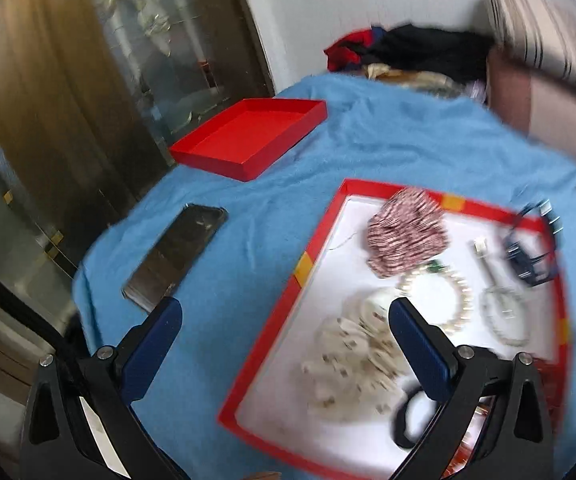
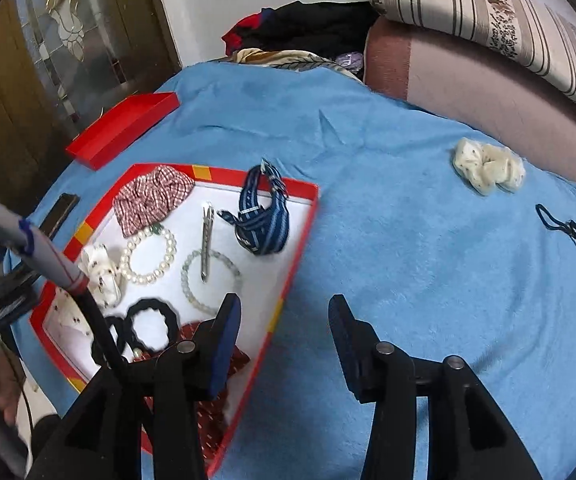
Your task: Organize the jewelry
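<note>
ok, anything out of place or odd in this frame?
Two pieces lie loose on the blue blanket, outside the red box: a cream scrunchie and a dark hair tie. The striped watch strap sits partly over the box's far rim. Both grippers are open and empty.

bare blanket (image 2: 408,280) right, crowded tray (image 2: 308,216) left

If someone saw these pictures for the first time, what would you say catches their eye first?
Most likely the red-rimmed tray on the blue blanket, crowded with a pearl bracelet, a blue striped watch strap and a checked scrunchie. Next, the empty red lid lying apart to its far left, and the cream scrunchie and dark hair tie loose on the blanket at right.
</note>
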Demonstrator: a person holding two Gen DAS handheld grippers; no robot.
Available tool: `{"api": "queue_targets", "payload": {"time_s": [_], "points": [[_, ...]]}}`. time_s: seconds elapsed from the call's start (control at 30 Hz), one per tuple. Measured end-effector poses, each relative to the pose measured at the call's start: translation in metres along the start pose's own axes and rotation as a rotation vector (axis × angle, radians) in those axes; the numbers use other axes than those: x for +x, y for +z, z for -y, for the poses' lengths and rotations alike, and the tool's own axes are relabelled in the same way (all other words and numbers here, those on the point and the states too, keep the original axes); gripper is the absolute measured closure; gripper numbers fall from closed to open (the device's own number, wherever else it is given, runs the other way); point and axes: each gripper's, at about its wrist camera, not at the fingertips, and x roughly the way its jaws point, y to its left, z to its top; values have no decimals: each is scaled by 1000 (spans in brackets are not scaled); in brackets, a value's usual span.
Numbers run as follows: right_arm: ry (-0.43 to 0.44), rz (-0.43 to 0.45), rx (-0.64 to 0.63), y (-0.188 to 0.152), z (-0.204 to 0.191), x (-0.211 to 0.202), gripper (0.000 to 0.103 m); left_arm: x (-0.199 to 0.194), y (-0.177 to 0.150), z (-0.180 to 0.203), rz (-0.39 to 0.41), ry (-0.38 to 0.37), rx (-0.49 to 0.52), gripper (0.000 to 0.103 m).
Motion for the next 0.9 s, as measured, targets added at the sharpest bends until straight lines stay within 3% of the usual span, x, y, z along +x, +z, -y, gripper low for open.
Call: {"api": "queue_targets", "payload": {"time_s": [0.13,0.33,0.6,0.77,0.9], "points": [[8,-5,19,-6,8,0,51,21,-7,18,-48,104,113,0],[10,-11,49,-7,17,4,51,29,-20,4,-79,201,132,0],[67,26,13,22,-7,5,50,-10,-22,-40,-35,30,-9,0],[113,21,-44,39,-41,18,50,-32,-30,-64,5,-23,-87,0],[164,-12,-62,29,-60,21,51,-42,-36,-76,22,-55,-128,0]]}}
